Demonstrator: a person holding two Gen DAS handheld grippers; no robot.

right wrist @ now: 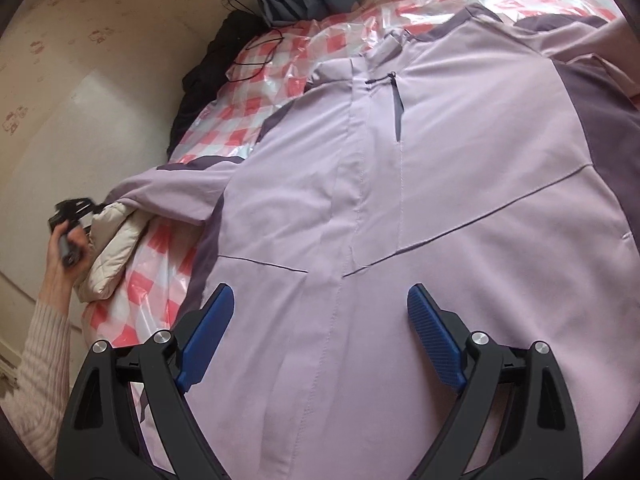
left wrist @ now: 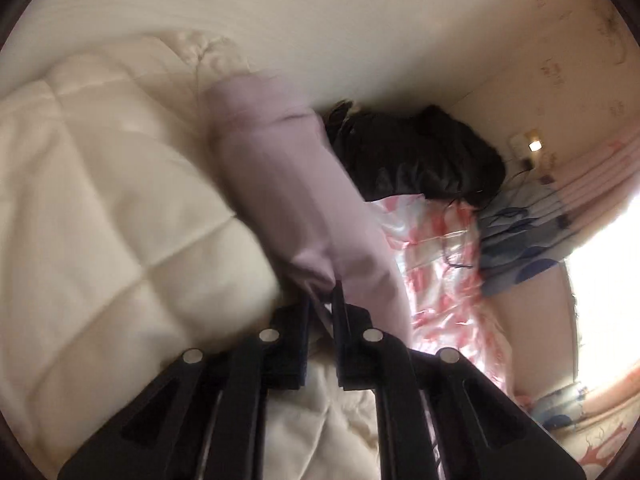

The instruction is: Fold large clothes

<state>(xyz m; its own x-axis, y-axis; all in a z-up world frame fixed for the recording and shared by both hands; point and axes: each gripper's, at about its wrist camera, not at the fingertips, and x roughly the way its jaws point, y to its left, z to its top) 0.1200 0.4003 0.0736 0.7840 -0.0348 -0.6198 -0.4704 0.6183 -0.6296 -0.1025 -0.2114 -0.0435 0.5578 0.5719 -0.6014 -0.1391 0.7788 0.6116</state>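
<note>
While left gripper (left wrist: pixel 322 304) pinches sleeve (left wrist: pixel 280 184), right gripper (right wrist: pixel 320 320) hovers agape.

Left gripper (left wrist: pixel 322 300): I see its two black fingers (left wrist: pixel 294 336) drawn nearly together, pinching a fold of the lilac sleeve (left wrist: pixel 288 184) at their tips; the linkage arms converge toward the camera. In the right wrist view this same gripper (right wrist: pixel 74 206) sits at far left, carried in my left hand (right wrist: pixel 66 246), wrist bent upward, forearm in a ribbed pale knit cuff (right wrist: pixel 38 356) rising from the lower left corner.

Right gripper (right wrist: pixel 320 312): I see its blue-padded fingers (right wrist: pixel 208 332) spread wide apart, tips angled inward, poised above the garment with nothing between them; whether they touch the cloth cannot be told. My right hand is out of view.
</note>
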